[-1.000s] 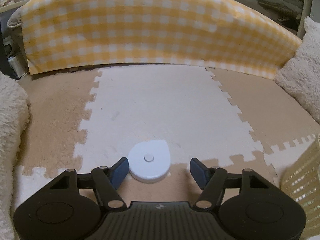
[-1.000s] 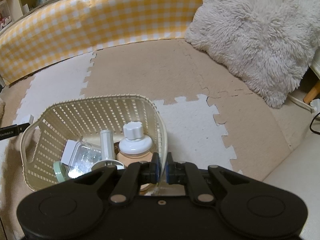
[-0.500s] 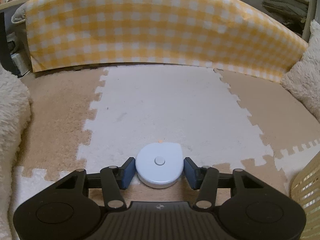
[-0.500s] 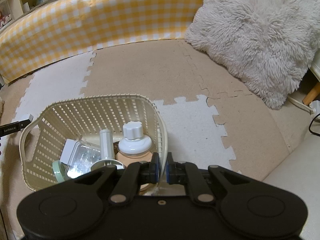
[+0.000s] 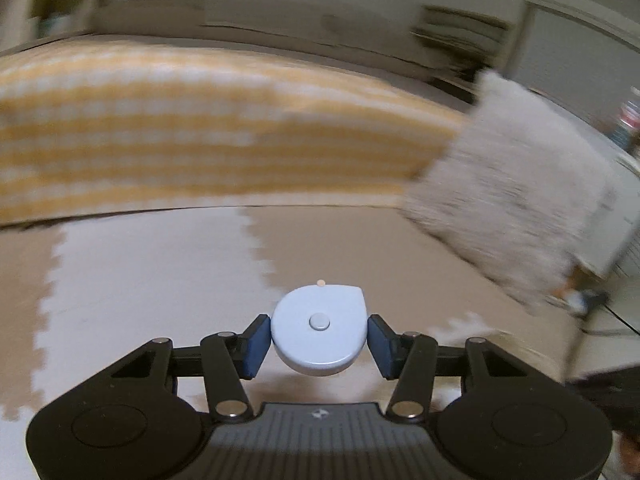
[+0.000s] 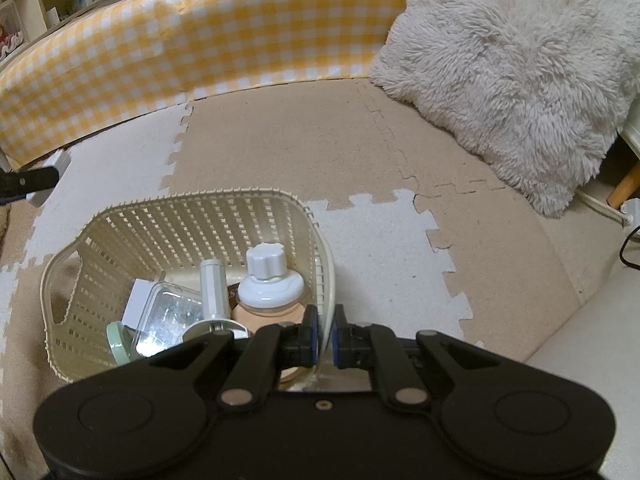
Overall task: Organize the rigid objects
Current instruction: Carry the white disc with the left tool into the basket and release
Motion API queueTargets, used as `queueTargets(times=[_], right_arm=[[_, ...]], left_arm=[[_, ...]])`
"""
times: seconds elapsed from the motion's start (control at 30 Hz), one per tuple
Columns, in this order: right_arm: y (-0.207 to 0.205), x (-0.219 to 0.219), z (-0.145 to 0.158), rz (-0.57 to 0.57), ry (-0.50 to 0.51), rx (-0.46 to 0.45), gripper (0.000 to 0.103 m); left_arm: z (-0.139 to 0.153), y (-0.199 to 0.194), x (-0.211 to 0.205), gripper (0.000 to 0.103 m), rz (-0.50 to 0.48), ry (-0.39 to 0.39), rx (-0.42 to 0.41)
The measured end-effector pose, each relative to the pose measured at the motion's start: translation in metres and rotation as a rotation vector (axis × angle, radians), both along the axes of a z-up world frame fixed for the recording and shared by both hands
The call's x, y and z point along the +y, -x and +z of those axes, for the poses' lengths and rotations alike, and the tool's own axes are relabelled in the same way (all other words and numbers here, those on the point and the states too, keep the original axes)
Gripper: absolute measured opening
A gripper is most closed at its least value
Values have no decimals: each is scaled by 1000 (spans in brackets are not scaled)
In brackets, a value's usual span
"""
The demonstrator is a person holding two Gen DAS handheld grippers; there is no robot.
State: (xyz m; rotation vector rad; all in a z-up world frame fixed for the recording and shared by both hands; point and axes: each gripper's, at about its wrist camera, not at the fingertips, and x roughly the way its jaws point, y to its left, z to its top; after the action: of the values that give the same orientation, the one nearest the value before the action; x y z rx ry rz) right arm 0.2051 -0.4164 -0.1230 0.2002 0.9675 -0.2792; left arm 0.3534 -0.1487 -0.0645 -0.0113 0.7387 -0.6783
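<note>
My left gripper is shut on a pale blue round case with a small centre button, held up off the foam mat; the background is motion-blurred. My right gripper is shut on the near rim of a cream lattice basket. Inside the basket are a bottle with a white cap, a white tube, a clear plastic box and a pale green item. The left gripper's tip shows at the far left of the right wrist view.
A yellow checked bumper runs along the back of the puzzle-piece foam mat. A fluffy white cushion leans at the right. A cable and a wooden leg are at the far right edge.
My left gripper closed on the blue case, lifted it off the mat and is swinging right. My right gripper and the basket have stayed put.
</note>
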Motion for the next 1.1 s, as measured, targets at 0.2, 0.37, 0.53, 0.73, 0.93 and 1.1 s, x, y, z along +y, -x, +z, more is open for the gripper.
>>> queueTargets(times=[0.2, 0.37, 0.53, 0.73, 0.93, 1.1], right_arm=[[0, 0, 0, 1, -1, 0, 7], [0, 0, 0, 0, -1, 0, 7], [0, 0, 0, 0, -1, 0, 7], [0, 0, 0, 0, -1, 0, 7], [0, 0, 0, 1, -1, 0, 7], [0, 0, 0, 1, 0, 1, 7]], left_arm=[[10, 33, -37, 53, -168, -6, 17], [-10, 52, -59, 53, -251, -85, 30], [-27, 63, -70, 53, -303, -158, 21], [-36, 72, -78, 53, -335, -250, -15], [-38, 72, -81, 55, -323, -289, -17], [-37, 71, -80, 61, -320, -292, -8]])
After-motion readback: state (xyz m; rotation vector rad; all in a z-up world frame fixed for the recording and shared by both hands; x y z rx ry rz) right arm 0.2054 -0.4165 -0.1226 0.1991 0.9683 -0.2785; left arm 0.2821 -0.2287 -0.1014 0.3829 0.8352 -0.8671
